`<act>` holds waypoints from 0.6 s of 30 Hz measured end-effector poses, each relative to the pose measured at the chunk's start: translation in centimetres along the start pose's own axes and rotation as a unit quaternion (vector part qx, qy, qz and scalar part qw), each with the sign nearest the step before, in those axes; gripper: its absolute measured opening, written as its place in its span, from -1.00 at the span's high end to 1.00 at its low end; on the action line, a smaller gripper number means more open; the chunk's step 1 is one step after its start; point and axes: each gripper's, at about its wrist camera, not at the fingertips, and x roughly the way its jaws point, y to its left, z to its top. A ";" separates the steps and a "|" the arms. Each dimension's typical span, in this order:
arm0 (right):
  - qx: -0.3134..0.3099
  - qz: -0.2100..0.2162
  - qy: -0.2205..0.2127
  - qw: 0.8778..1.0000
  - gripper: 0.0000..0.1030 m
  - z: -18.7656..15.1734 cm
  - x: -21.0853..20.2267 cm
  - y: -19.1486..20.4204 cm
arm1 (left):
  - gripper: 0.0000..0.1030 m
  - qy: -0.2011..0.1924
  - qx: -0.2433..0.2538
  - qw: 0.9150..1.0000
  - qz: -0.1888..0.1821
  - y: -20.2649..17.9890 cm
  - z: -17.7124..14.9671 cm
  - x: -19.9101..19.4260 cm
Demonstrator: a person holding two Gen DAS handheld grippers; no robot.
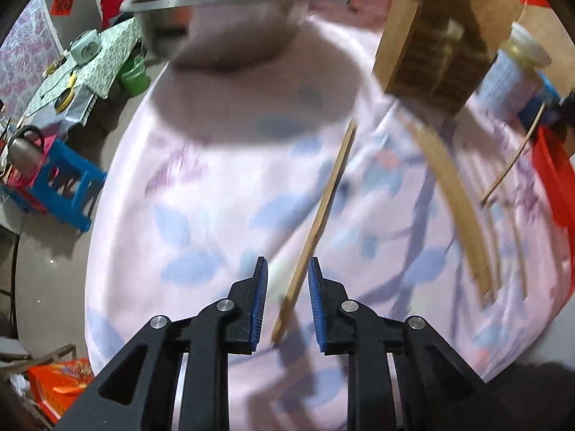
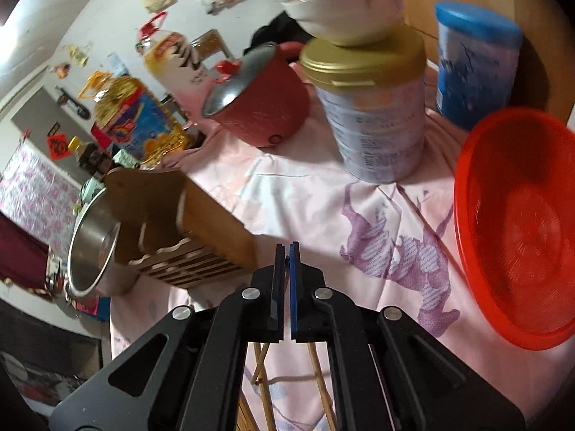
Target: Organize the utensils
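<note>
In the left wrist view my left gripper [image 1: 287, 280] is open, its blue pads either side of the near end of a single wooden chopstick [image 1: 320, 215] lying on the pink cloth [image 1: 201, 194]. More chopsticks [image 1: 456, 197] lie to the right. The wooden utensil holder [image 1: 427, 46] stands at the back right; it also shows in the right wrist view [image 2: 187, 226]. My right gripper [image 2: 286, 255] is shut on a thin chopstick tip [image 2: 287, 259], above the cloth near the holder. Several chopsticks [image 2: 262, 362] lie beneath it.
A steel bowl [image 1: 222, 10] stands at the back left, also seen as a steel pot [image 2: 93, 244]. A red basket [image 2: 517, 222], a gold-lidded can [image 2: 373, 107], a blue can [image 2: 474, 57] and a red pot [image 2: 258, 97] surround the right gripper. The table edge drops off left.
</note>
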 end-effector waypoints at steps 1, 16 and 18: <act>-0.007 0.001 -0.001 1.000 0.94 -0.1 -0.3 0.3 | 0.56 0.004 0.001 1.000 0.000 0.1 -0.6 0.3; -0.079 0.013 -0.038 0.996 0.94 -2.2 -4.2 3.7 | 0.90 -0.093 0.001 0.994 -0.055 -0.3 0.0 -7.4; -0.088 0.019 -0.050 0.995 0.94 -2.4 -5.2 4.3 | 0.91 -0.124 0.011 0.990 -0.060 -0.7 1.7 -10.5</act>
